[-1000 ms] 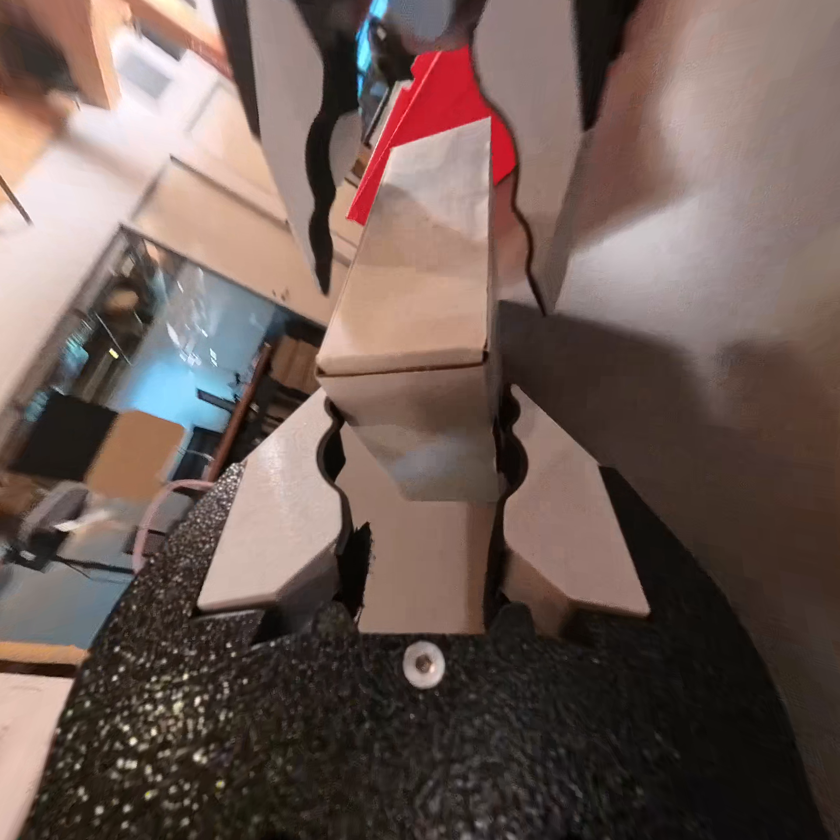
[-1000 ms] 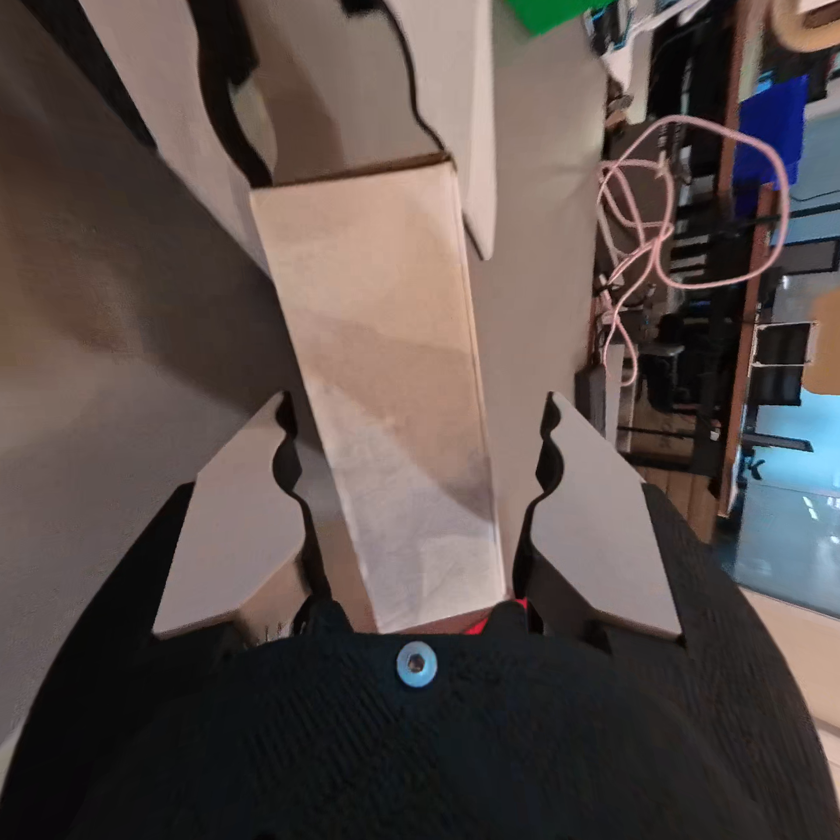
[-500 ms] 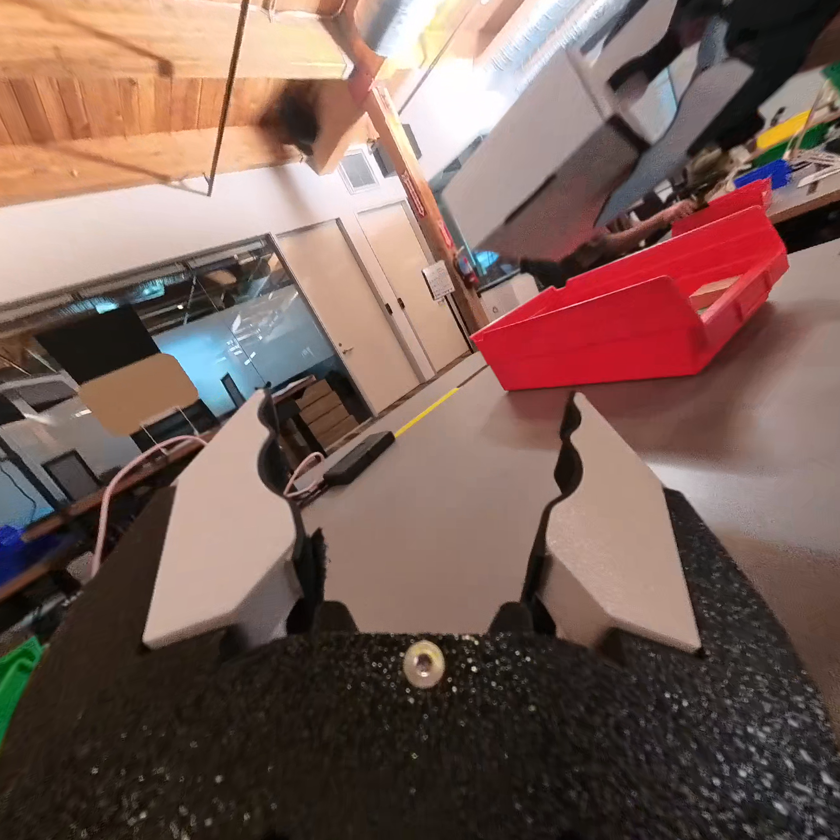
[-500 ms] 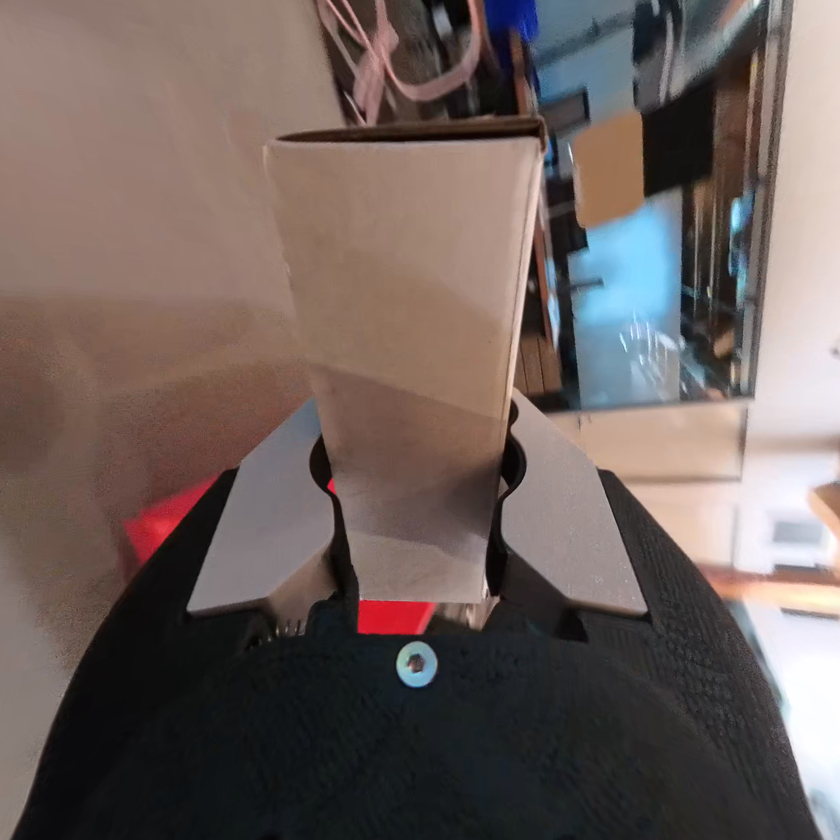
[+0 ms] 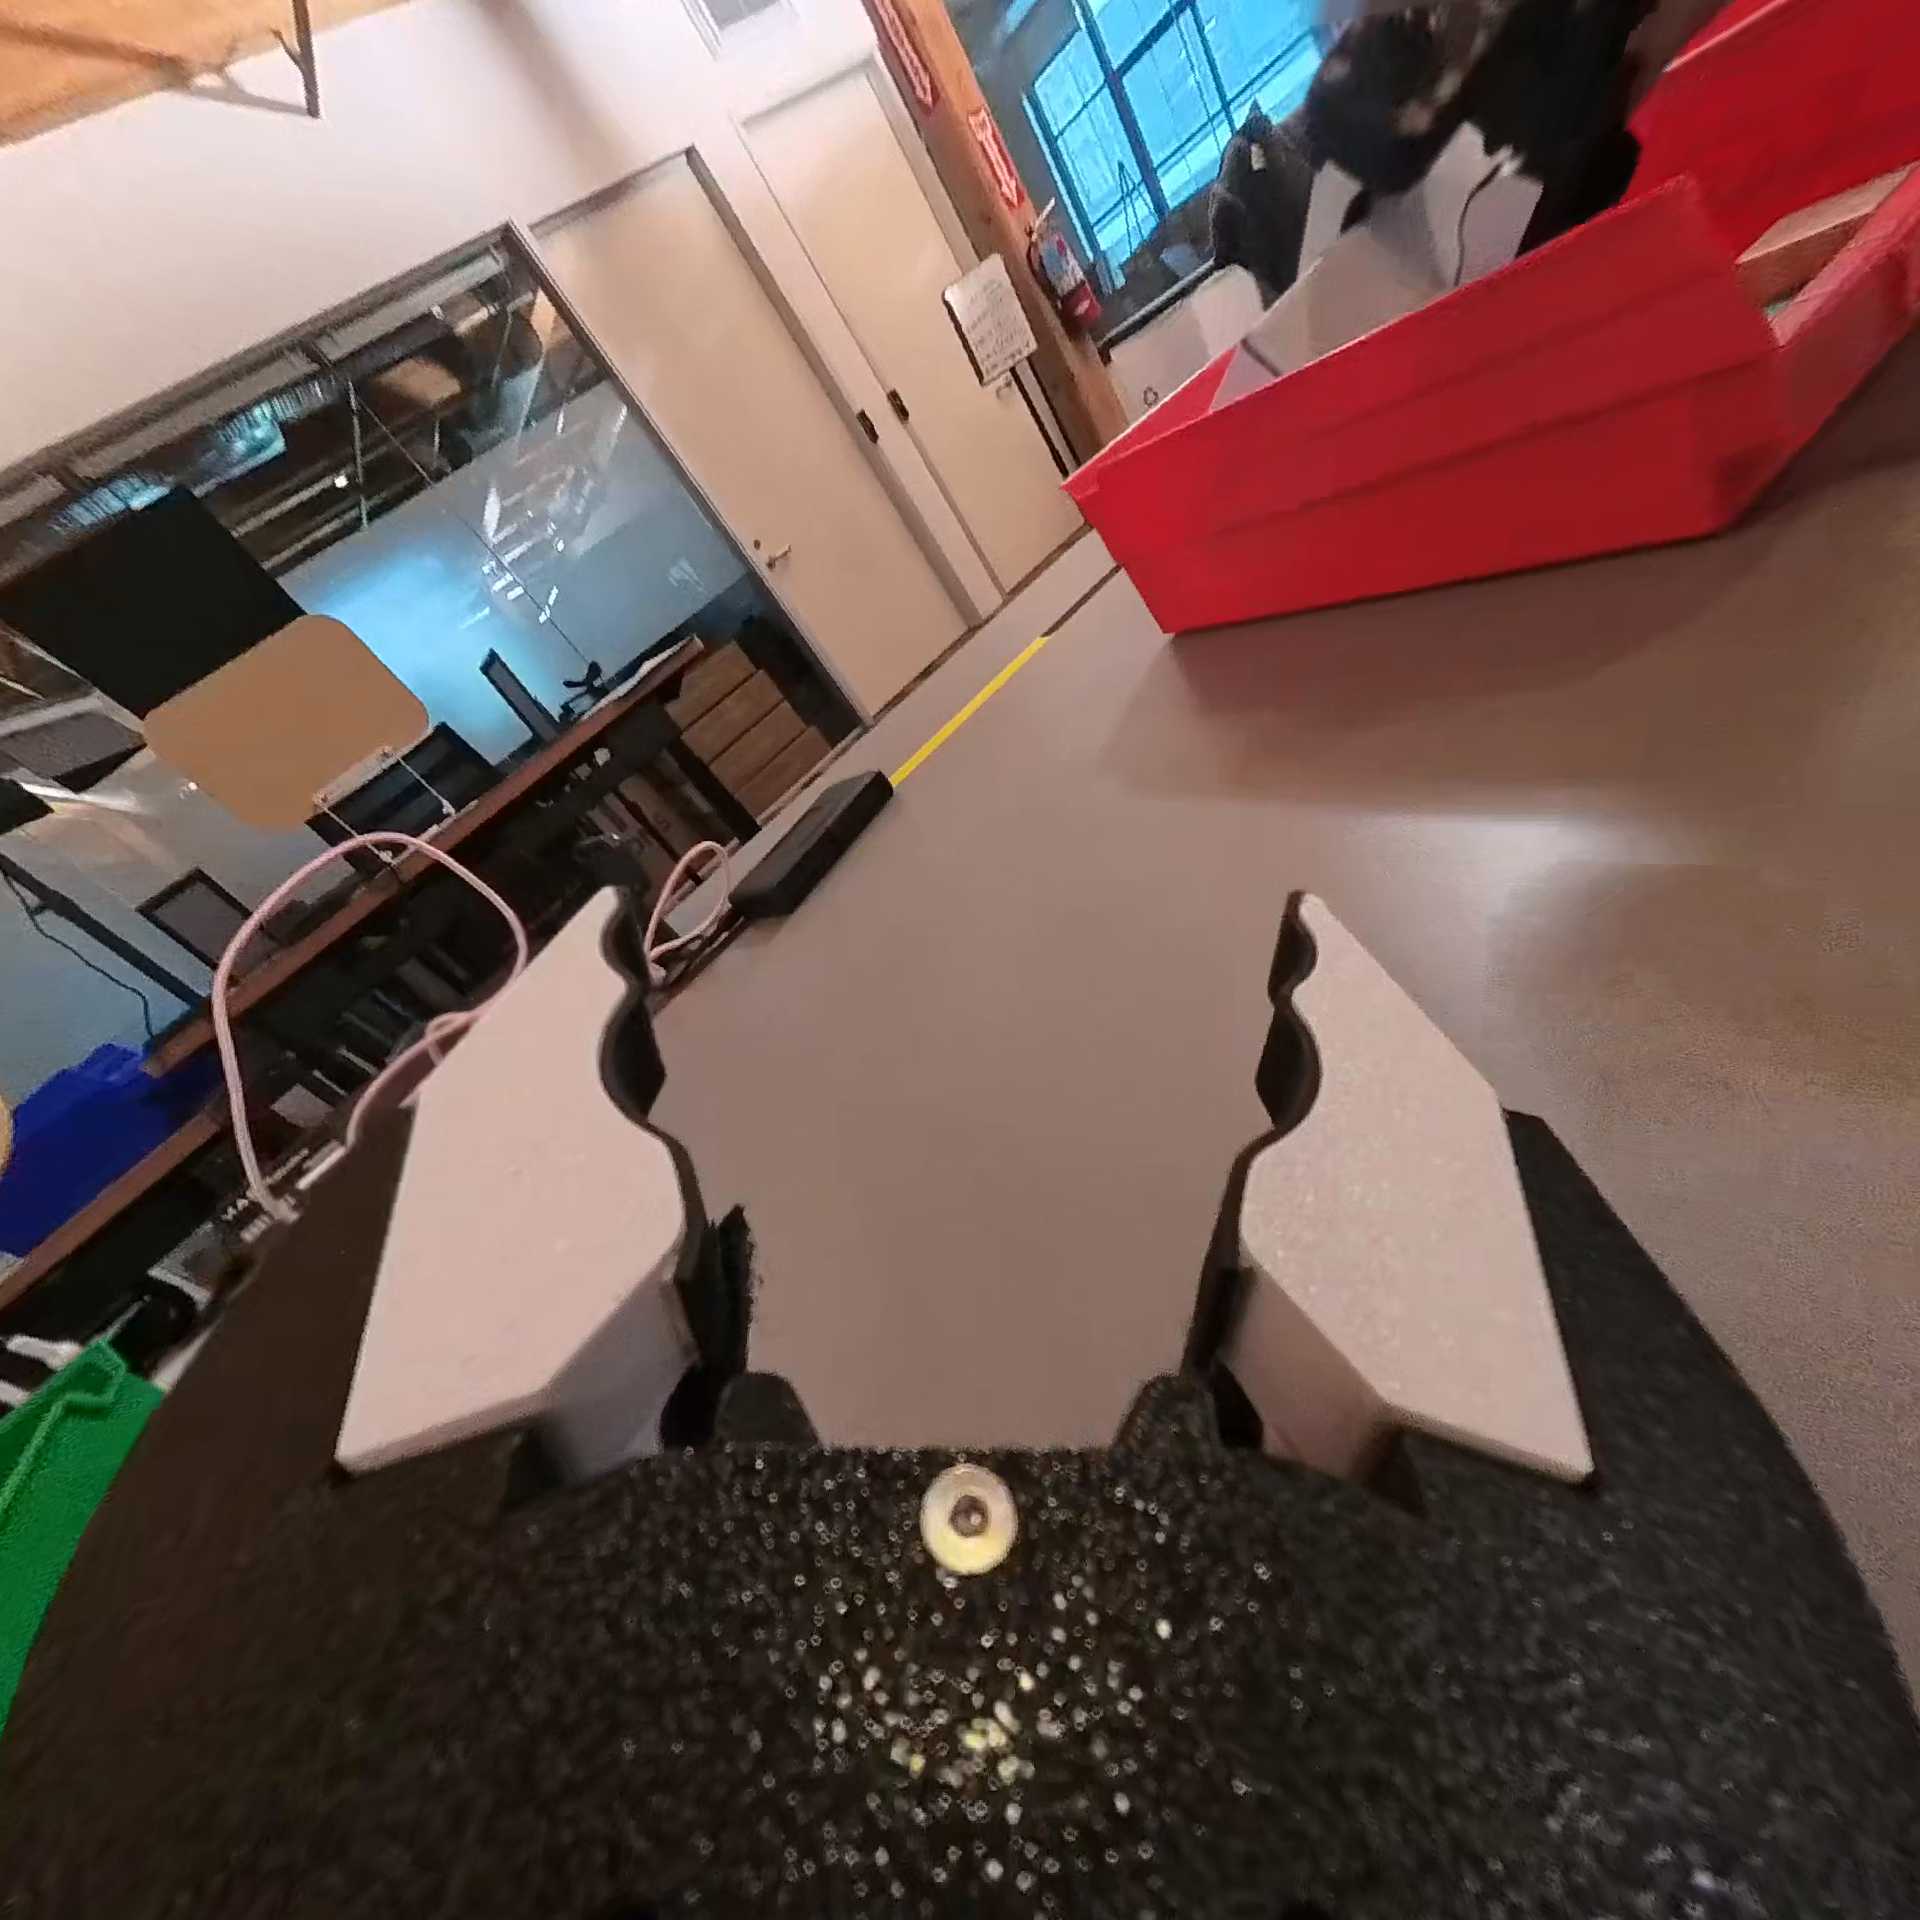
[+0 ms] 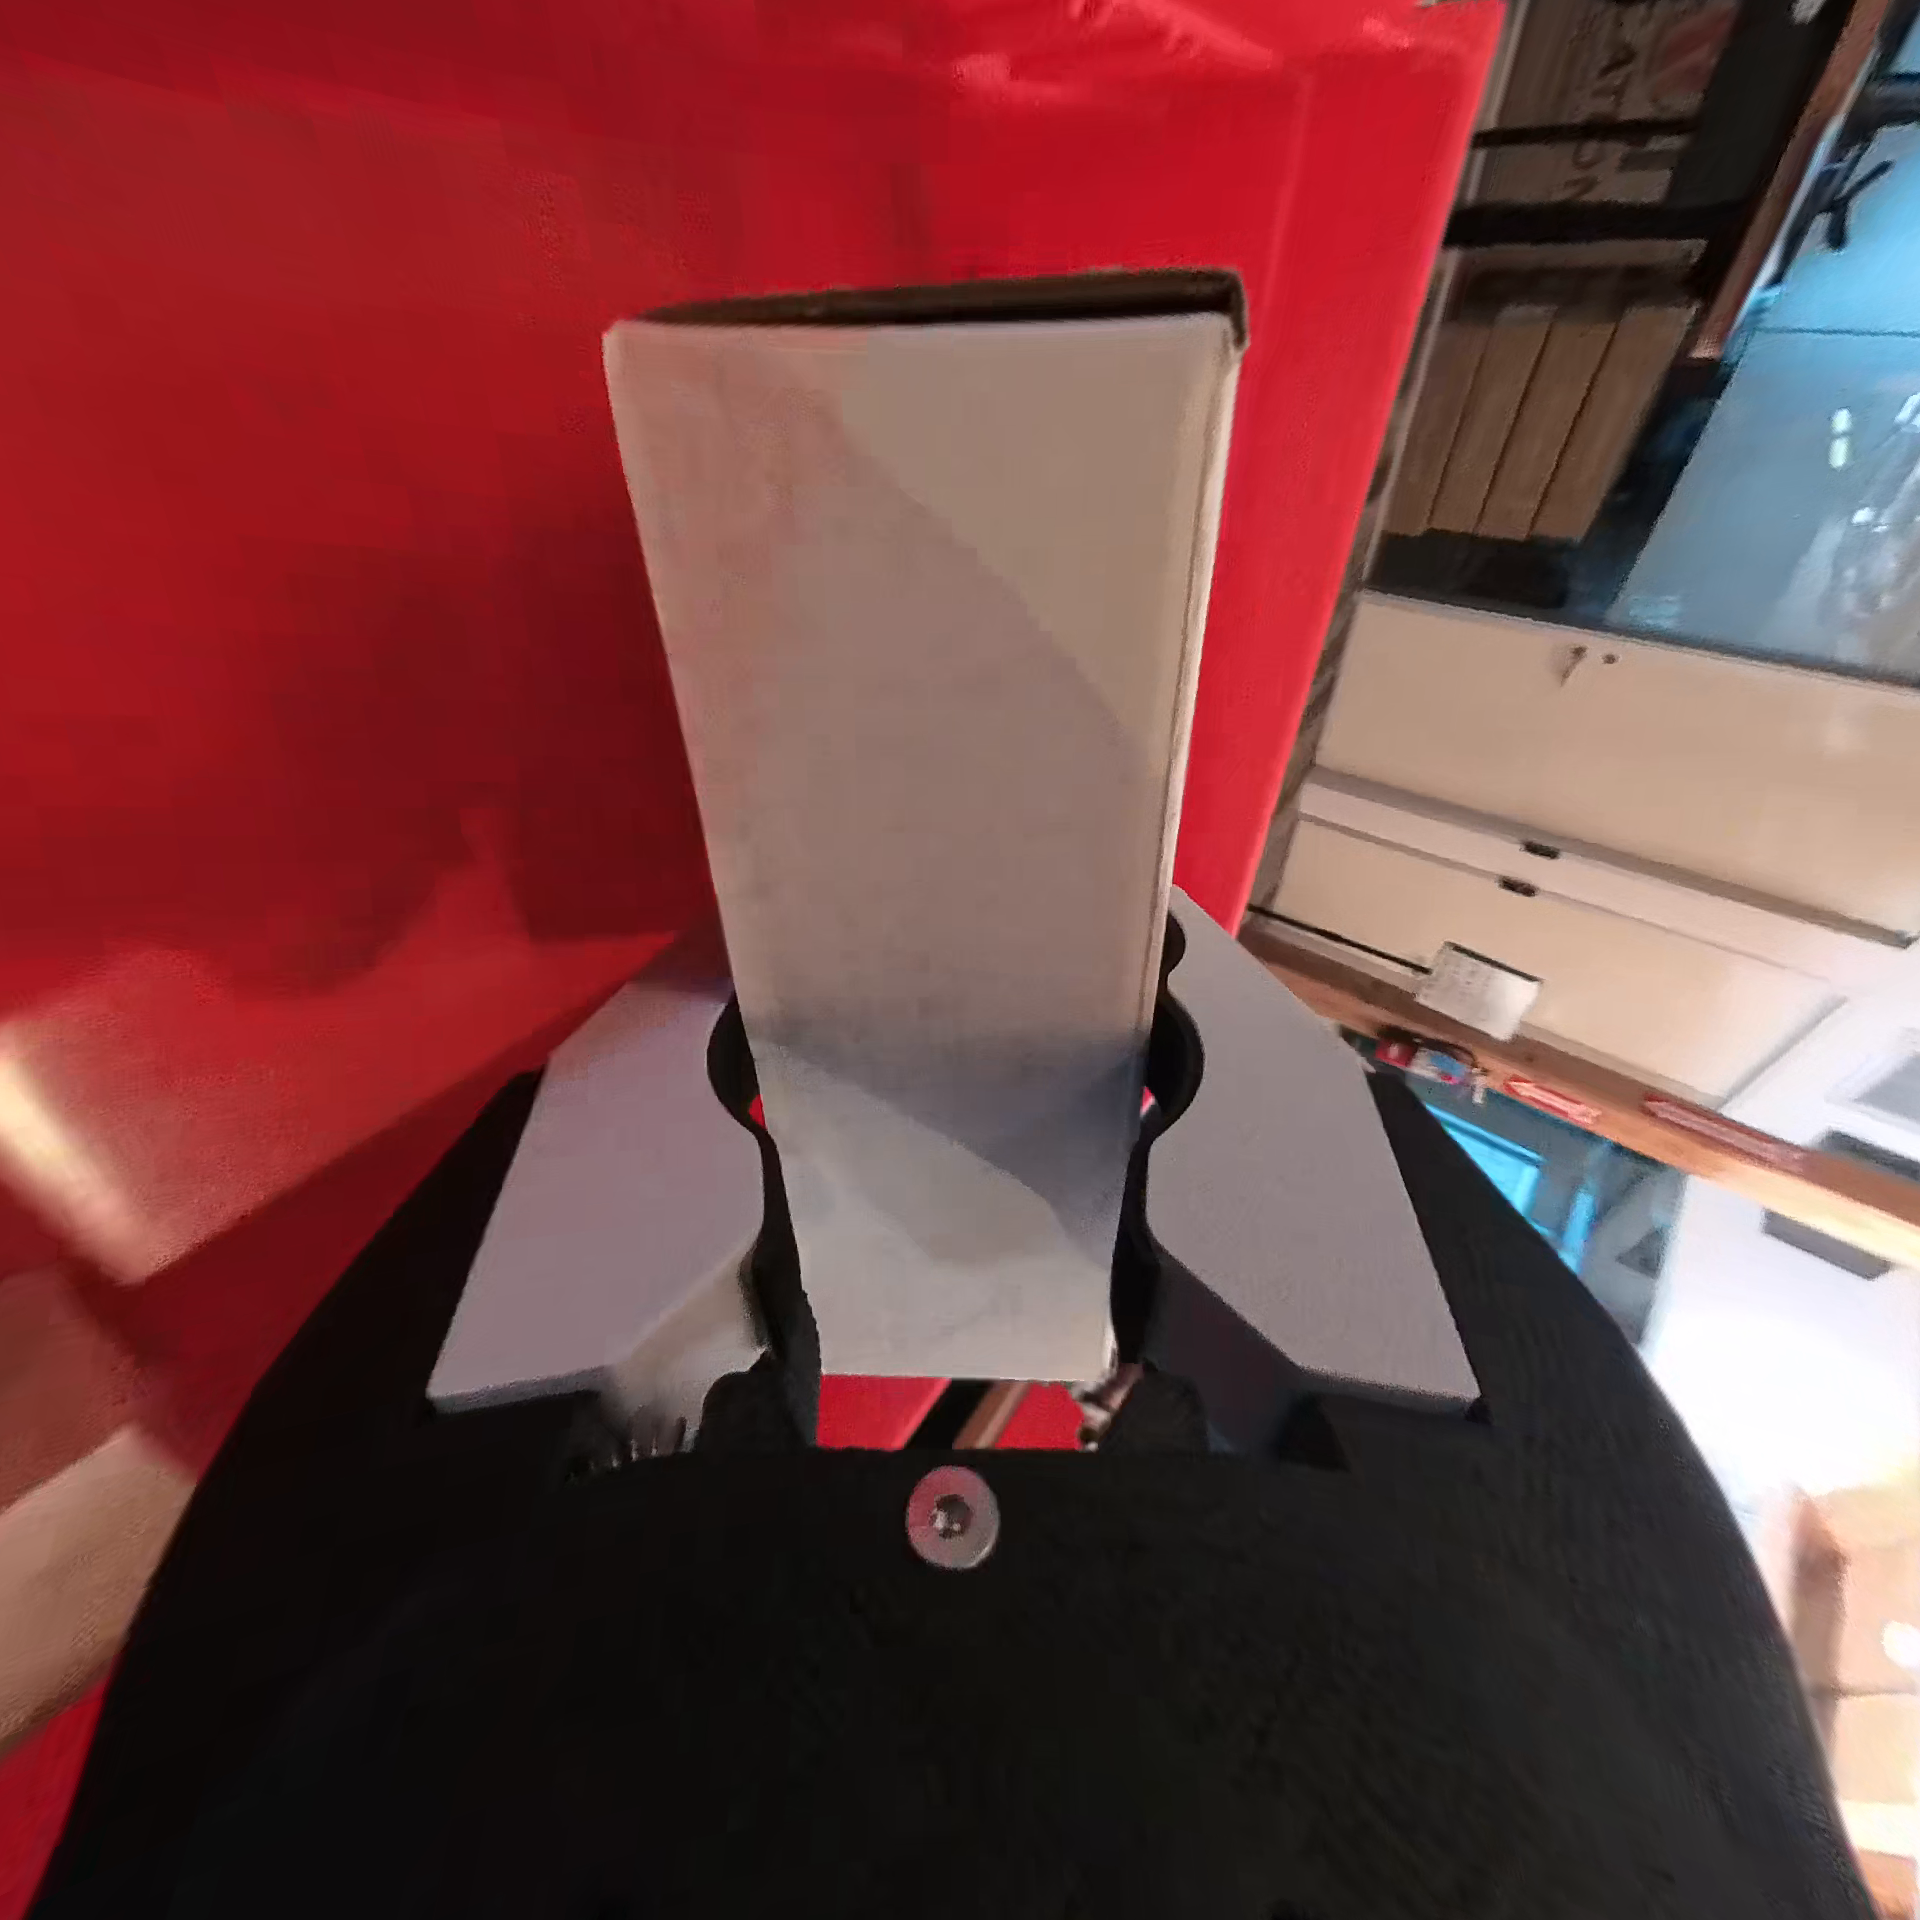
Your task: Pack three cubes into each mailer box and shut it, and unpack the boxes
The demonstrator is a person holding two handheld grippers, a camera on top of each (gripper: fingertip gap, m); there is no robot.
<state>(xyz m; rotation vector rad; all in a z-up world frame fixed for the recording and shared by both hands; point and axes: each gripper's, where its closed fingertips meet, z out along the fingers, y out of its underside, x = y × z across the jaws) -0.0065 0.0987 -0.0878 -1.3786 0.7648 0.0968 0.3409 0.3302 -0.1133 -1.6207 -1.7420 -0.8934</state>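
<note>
My right gripper (image 6: 951,977) is shut on a white mailer box (image 6: 914,675). Both pads press its sides, and it points away from me on end, close in front of a red bin (image 6: 312,520). My left gripper (image 5: 956,914) is open and empty, low over the grey-brown table (image 5: 1351,935). The red bin (image 5: 1455,457) stands on the table to its far right. A dark blurred shape with something white (image 5: 1382,229) shows above that bin. I see no cubes clearly.
A flat black device (image 5: 810,847) lies at the table's far edge with a pinkish cable (image 5: 343,935) looping off it. A green bin (image 5: 52,1455) is at the left edge. A second red bin (image 5: 1787,94) stands behind the first. One gripper's finger ends stand about 45 centimeters off the other's.
A second ago my left gripper held the box and my right stood open around it. The right closed on the box and swung it to the red bin. The left opened and drew away.
</note>
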